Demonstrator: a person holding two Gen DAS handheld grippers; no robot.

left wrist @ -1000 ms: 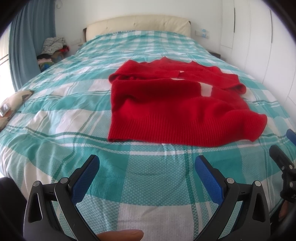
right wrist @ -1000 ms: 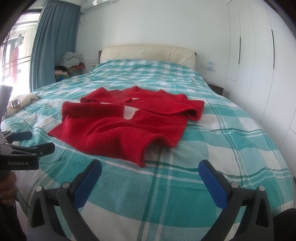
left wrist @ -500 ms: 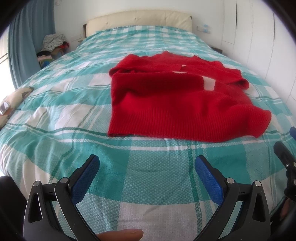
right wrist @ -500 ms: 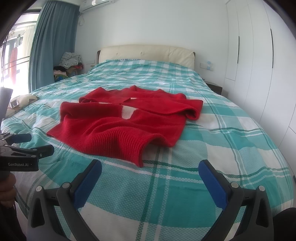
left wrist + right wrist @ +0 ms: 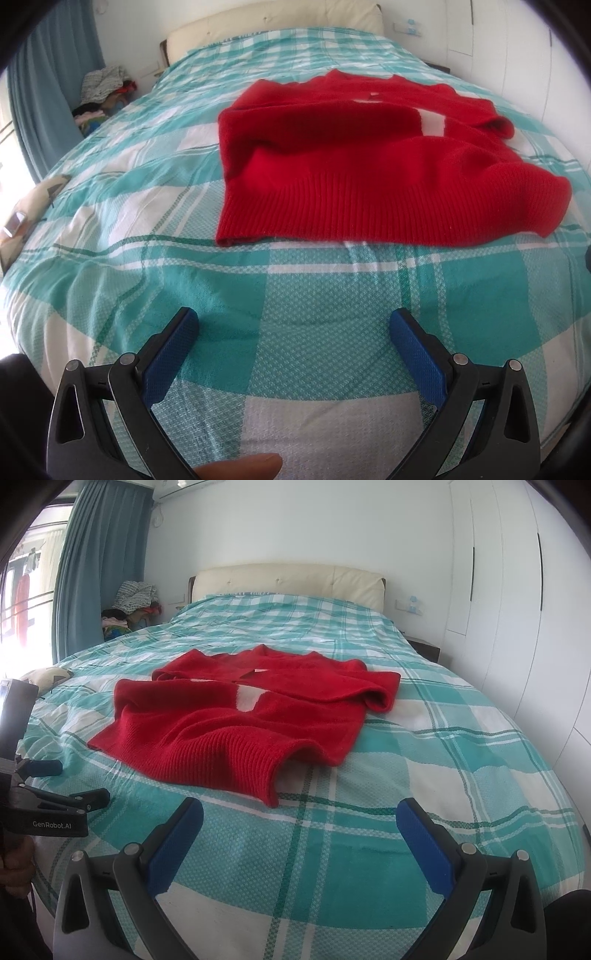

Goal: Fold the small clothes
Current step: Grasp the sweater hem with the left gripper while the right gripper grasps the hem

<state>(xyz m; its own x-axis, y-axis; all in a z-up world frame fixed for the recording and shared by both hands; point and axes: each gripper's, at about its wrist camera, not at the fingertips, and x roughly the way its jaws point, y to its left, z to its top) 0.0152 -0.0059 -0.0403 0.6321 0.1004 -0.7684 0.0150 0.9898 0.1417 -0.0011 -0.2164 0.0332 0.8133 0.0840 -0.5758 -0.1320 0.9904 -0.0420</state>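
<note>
On the checked bedspread (image 5: pixel 110 229) a red sweater (image 5: pixel 362 166) lay at twelve o'clock, beyond the left gripper (image 5: pixel 293 334) and right gripper (image 5: pixel 300 821), both spread wide and holding nothing.

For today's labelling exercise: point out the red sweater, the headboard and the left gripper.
red sweater (image 5: pixel 229 734): right wrist view, knit body.
headboard (image 5: pixel 288 581): right wrist view, cream padding.
left gripper (image 5: pixel 293 332): left wrist view, between fingertips.

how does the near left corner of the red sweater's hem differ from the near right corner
On the red sweater, the near left hem corner lies flat on the plaid bedspread; the near right hem corner humps up, leaving a gap beneath. Both are ribbed knit, and neither is gripped.
</note>
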